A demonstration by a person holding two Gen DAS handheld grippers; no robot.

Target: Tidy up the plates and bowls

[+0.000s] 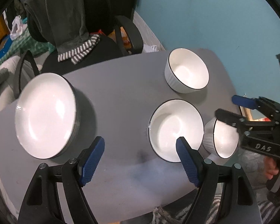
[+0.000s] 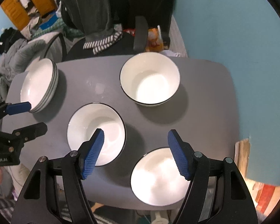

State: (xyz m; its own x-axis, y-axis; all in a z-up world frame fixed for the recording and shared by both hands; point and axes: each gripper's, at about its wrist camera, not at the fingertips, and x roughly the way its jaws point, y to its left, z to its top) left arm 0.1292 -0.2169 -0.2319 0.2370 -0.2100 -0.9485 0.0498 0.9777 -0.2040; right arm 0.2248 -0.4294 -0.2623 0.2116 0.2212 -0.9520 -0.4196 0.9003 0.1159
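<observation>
Both the left hand-held gripper (image 1: 140,160) and right hand-held gripper (image 2: 136,153) gape wide over glazed white bowls (image 2: 149,79) (likely slippery, breakable); pinching a rim seems safest.

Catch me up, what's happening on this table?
A person holds two tongs over a grey table, sorting dishes. Both the left tongs and right tongs are open and hold nothing. A stack of plates sits at the left, a single plate mid-table, one bowl at the far side, another bowl at the near edge.

Grey table (image 2: 205,97), stacked plates (image 2: 38,85), shallow plate (image 2: 96,132), two bowls (image 2: 149,78) (image 2: 158,175)
</observation>
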